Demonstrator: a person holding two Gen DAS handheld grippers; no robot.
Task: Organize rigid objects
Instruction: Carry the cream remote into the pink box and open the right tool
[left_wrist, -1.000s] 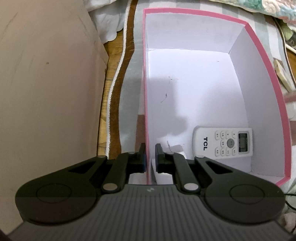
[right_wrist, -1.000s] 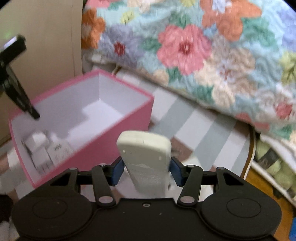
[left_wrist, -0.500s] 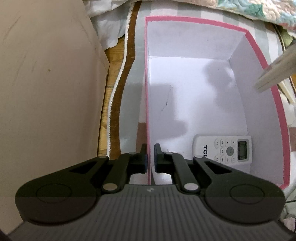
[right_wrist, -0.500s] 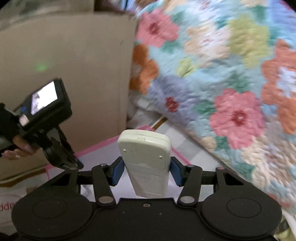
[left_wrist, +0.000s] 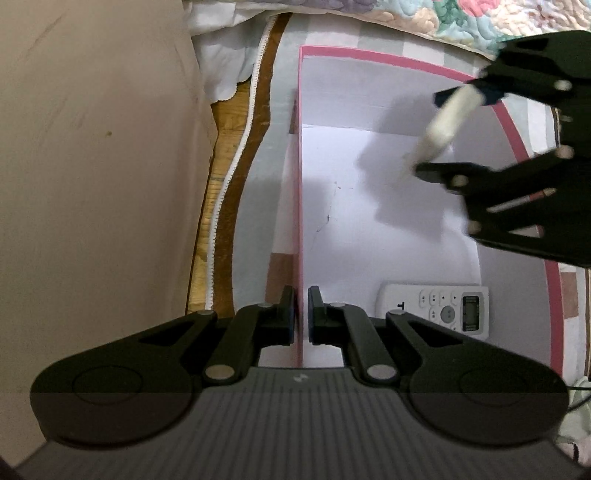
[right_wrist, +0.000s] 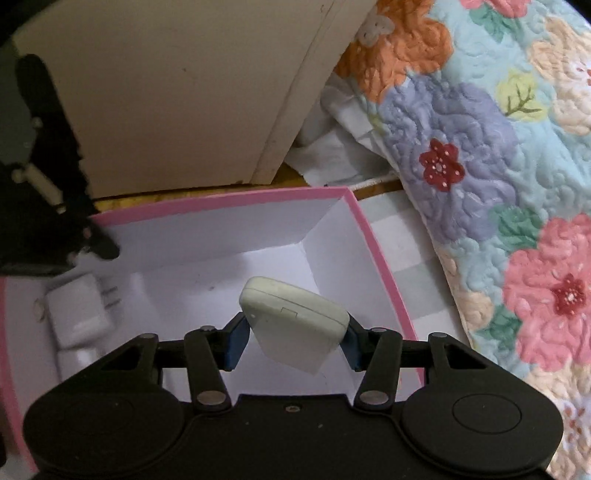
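Note:
A pink box with a white inside (left_wrist: 388, 59) (right_wrist: 221, 205) lies open on the bed. My left gripper (left_wrist: 301, 314) is shut on the box's left wall, one finger on each side. A white TCL remote (left_wrist: 436, 308) lies on the box floor near it. My right gripper (right_wrist: 291, 334) is shut on a cream remote (right_wrist: 295, 317) and holds it tilted, above the inside of the box. In the left wrist view the right gripper (left_wrist: 443, 133) with the cream remote (left_wrist: 443, 125) comes in from the right over the box. A white plug adapter (right_wrist: 79, 314) lies in the box.
A beige board or wall (left_wrist: 92, 184) (right_wrist: 177, 92) stands right beside the box. A floral quilt (right_wrist: 480, 147) lies on the other side. A striped sheet (left_wrist: 266, 177) and a wooden bed edge (left_wrist: 221, 147) show between the box and the wall.
My right gripper has swung over the box and tipped down, bringing the cream remote above the box's inside. My left gripper has kept its hold on the box wall.

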